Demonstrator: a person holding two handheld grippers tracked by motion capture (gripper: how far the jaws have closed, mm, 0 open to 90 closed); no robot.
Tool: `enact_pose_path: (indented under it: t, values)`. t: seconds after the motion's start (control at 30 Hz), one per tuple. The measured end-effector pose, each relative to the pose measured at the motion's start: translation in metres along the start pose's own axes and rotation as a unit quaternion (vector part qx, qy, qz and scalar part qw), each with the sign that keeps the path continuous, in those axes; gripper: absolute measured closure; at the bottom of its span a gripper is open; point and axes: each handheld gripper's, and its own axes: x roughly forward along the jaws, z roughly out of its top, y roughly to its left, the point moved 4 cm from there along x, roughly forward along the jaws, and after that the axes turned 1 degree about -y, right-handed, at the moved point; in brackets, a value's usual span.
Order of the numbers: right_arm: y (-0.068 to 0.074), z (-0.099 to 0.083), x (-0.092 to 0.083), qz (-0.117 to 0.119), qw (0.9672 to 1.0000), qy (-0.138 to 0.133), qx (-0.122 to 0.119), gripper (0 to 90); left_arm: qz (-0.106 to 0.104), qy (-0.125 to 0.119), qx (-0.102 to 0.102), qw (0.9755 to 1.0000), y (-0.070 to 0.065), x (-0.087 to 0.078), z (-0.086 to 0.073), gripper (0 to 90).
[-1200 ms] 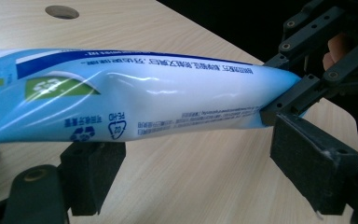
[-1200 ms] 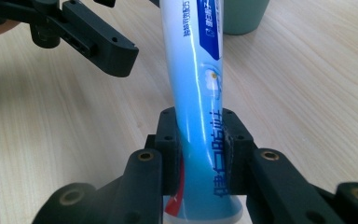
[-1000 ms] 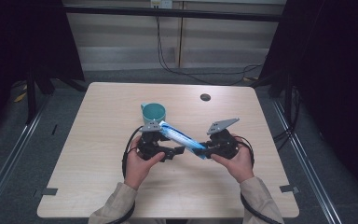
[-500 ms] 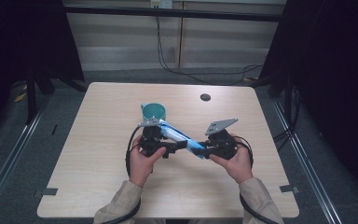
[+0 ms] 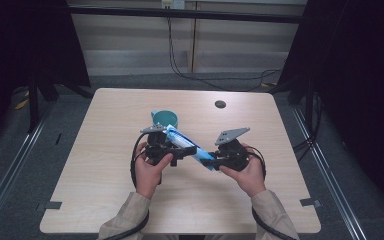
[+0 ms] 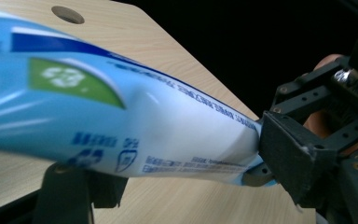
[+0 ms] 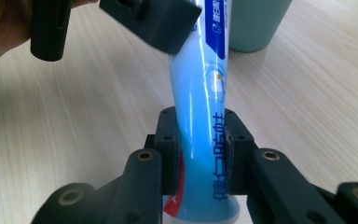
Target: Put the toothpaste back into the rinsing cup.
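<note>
A blue and white toothpaste tube [image 5: 187,145] hangs slanted above the table between two hand-held grippers. My right gripper [image 7: 198,135] is shut on the tube's flat end, with both pads pressing its sides. In the high view that right gripper [image 5: 212,159] sits at the tube's lower right. My left gripper [image 5: 180,151] is at the tube's upper part, its jaws just closing around it. In the right gripper view one left finger [image 7: 168,21] lies against the tube and the other finger [image 7: 51,28] stands well apart. A left finger [image 6: 70,196] shows under the tube [image 6: 121,121].
A teal cup [image 5: 165,119] stands upright on the table just behind the left gripper and appears as the teal cup [image 7: 256,23] beyond the tube. A round cable hole [image 5: 220,104] lies near the table's far edge. Bare light wood [image 5: 105,200] spreads around the hands.
Both hands stay nearly where they were, with the tube still spanning them. The left gripper has edged slightly left along the tube.
</note>
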Motion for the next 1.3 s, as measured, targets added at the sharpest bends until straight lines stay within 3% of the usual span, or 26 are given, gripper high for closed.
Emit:
enact_pose_path:
  t: [0.4, 0.63, 1.07, 1.3]
  values:
    - [0.002, -0.003, 0.011, 0.013, 0.9999, 0.005, 0.001, 71.9, 0.004, -0.017, -0.017, 0.9997, 0.002, -0.006, 0.000, 39.0]
    - [0.006, 0.000, 0.018, 0.024, 0.9997, 0.004, -0.002, 71.3, 0.002, -0.039, -0.033, 0.9987, 0.002, -0.011, 0.002, 46.5]
    - [0.009, -0.001, 0.026, 0.029, 0.9996, -0.001, -0.004, 69.9, 0.005, -0.040, -0.046, 0.9981, -0.002, -0.009, 0.008, 60.3]
    - [0.014, 0.001, 0.032, 0.032, 0.9994, -0.007, -0.008, 63.9, 0.017, -0.031, -0.026, 0.9990, -0.008, -0.014, 0.011, 69.0]
